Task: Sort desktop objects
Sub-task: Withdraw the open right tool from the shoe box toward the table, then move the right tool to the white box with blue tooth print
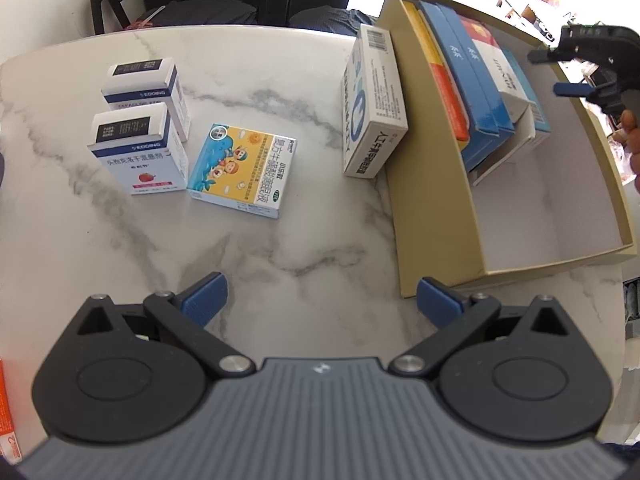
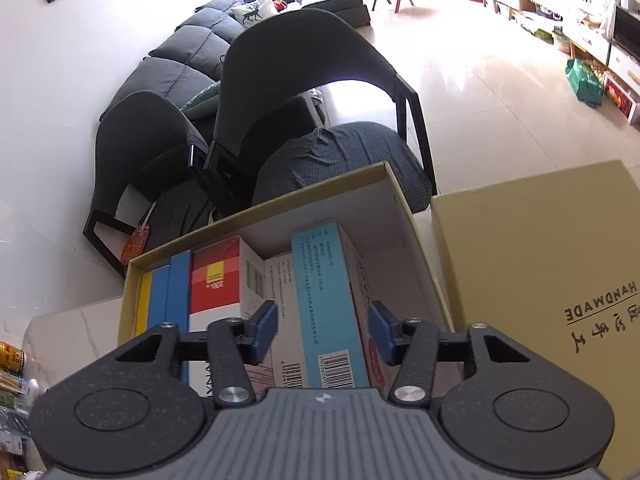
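Note:
On the marble table [image 1: 280, 248] stand two white-and-blue medicine boxes [image 1: 140, 148], a flat cartoon-printed eye-drop box [image 1: 244, 170] and a tall white box [image 1: 374, 104] against the cardboard tray [image 1: 432, 200]. The tray holds several upright boxes [image 1: 476, 80]. My left gripper [image 1: 320, 300] is open and empty above the table's near side. My right gripper [image 2: 323, 330] is open, hovering over a light-blue box [image 2: 332, 300] in the tray [image 2: 400, 196], its pads [image 2: 266, 330] apart from the box; it also shows in the left wrist view [image 1: 560, 72].
The tray's near half [image 1: 560, 200] holds nothing. A cardboard lid marked HANDWADE [image 2: 560, 280] lies right of the tray. Dark chairs [image 2: 300, 92] stand beyond the table's far edge. Cans and packets [image 2: 12, 360] sit at the far left.

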The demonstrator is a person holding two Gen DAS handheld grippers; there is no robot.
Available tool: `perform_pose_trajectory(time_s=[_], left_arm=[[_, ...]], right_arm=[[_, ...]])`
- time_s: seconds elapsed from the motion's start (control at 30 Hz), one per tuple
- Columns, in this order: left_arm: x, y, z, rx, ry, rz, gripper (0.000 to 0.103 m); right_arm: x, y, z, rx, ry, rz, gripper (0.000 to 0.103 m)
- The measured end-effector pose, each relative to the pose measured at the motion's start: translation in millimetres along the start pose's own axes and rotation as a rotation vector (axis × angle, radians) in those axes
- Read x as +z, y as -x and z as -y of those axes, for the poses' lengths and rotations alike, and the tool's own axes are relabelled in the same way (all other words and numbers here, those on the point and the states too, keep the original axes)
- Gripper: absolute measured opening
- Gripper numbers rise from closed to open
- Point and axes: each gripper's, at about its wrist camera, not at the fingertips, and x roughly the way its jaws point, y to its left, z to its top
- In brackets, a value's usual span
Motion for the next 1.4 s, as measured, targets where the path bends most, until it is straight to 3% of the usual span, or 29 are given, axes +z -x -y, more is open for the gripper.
perform_pose_trajectory(time_s=[0.03, 0.17, 0.4, 0.53, 0.7, 0.83, 0.97, 1.1, 1.4], left_arm=[[-0.7, 0.1, -0.8, -0.002, 0.001, 0.0, 0.103], [-5.1, 1.6, -6.5, -0.01, 0.012, 0.005, 0.103], [-20.1, 12.1, -31.7, 0.002, 0.066, 0.017, 0.103], [-32.7, 19.4, -52.6, 0.011, 0.117, 0.023, 0.103], [-50.4, 32.1, -77.6, 0.027, 0.171, 0.035, 0.103], [-64.8, 39.4, -101.3, 0.043, 0.23, 0.041, 0.103], [-75.5, 37.9, -120.4, 0.046, 0.285, 0.027, 0.103], [-77.0, 33.5, -123.0, 0.026, 0.278, 0.019, 0.103], [-55.9, 24.7, -92.0, -0.043, 0.128, 0.017, 0.103]], right_arm=[[0.0, 4.5, -5.8, -0.003, 0.017, 0.013, 0.073], [-1.0, 24.1, -45.9, 0.035, 0.135, 0.065, 0.084], [-10.4, 37.0, -147.2, 0.12, 0.439, 0.122, 0.093], [-23.8, 14.3, -213.3, 0.159, 0.637, 0.063, 0.094], [-36.7, -53.1, -273.5, 0.093, 0.784, -0.09, 0.095], [-41.1, -99.6, -284.6, -0.002, 0.8, -0.186, 0.094], [-50.3, -111.9, -278.2, -0.018, 0.778, -0.255, 0.096], [-72.9, -99.1, -273.6, -0.035, 0.819, -0.276, 0.096], [-115.0, -40.9, -247.6, 0.016, 0.6, -0.393, 0.097]])
